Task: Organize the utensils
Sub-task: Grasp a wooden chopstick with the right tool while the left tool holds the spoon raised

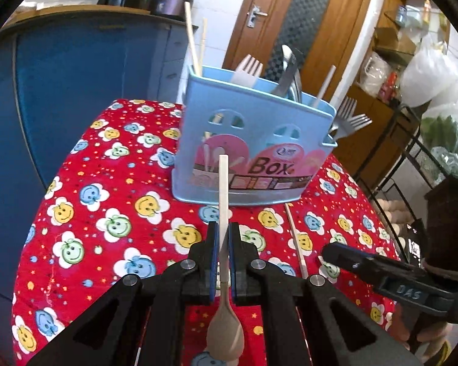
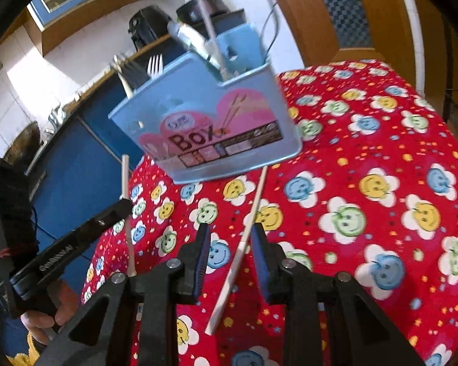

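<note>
My left gripper [image 1: 223, 227] is shut on the thin handle of a beige spoon [image 1: 223, 189]. The spoon's bowl faces the camera and its handle points at the blue utensil box [image 1: 253, 140]. The box stands on the red tablecloth and holds forks, a metal spoon and chopsticks. A single wooden chopstick [image 2: 244, 244] lies on the cloth in front of the box [image 2: 210, 122]. My right gripper [image 2: 231, 228] is open and hovers over the chopstick, which runs between the fingers, nearer the right pad. The left gripper [image 2: 119, 209] with its spoon shows at the left of the right wrist view.
The table [image 1: 107, 213] has a red cloth with smiley flowers and drops off at its left and far edges. A blue cabinet [image 1: 76, 91] stands beyond on the left, a wooden door [image 1: 290, 15] behind, and a wire rack with bags [image 1: 427, 140] at the right.
</note>
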Motion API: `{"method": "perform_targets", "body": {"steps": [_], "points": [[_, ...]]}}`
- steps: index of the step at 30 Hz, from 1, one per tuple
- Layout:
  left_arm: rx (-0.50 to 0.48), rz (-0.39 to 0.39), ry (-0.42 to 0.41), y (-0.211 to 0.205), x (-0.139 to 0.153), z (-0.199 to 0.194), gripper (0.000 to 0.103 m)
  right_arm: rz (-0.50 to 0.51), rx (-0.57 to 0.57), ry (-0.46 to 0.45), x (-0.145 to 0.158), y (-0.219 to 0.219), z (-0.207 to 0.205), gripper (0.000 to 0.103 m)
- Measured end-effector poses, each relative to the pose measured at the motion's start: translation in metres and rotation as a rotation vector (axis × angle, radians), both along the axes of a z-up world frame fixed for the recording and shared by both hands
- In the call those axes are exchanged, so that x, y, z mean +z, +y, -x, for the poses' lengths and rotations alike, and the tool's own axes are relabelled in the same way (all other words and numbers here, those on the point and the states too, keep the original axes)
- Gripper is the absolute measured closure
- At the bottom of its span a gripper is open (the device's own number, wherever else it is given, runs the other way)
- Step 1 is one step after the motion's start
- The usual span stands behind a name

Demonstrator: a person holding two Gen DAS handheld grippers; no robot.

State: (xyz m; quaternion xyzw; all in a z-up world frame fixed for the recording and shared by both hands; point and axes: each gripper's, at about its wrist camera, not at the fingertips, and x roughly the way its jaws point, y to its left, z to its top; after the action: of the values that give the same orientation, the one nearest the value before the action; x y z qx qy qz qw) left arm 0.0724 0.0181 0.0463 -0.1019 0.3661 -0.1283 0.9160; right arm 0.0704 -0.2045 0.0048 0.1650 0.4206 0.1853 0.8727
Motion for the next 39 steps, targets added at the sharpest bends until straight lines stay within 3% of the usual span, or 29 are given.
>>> {"method": "perform_targets", "body": {"steps": [9, 16, 20, 23, 30, 39], "points": [[0.023, 0.038, -0.027, 0.02, 0.003, 0.003, 0.098, 0.1, -0.008, 0.097, -0.02, 0.023, -0.02, 0.073], [0.046, 0.054, -0.027, 0.031, 0.003, 0.003, 0.098, 0.124, -0.026, 0.096, -0.021, 0.028, -0.024, 0.074], [0.052, 0.052, -0.026, 0.032, 0.002, 0.002, 0.098, 0.126, -0.025, 0.094, -0.022, 0.028, -0.029, 0.078], [0.052, 0.054, -0.025, 0.03, 0.003, 0.003, 0.098, 0.125, -0.026, 0.097, -0.023, 0.025, -0.035, 0.09], [0.047, 0.058, -0.056, 0.029, 0.012, 0.011, 0.097, 0.039, -0.001, 0.124, -0.025, 0.013, -0.034, 0.096], [0.039, 0.06, -0.105, 0.029, 0.028, 0.021, 0.097, -0.098, 0.027, 0.054, -0.011, 0.008, -0.002, 0.096]]}}
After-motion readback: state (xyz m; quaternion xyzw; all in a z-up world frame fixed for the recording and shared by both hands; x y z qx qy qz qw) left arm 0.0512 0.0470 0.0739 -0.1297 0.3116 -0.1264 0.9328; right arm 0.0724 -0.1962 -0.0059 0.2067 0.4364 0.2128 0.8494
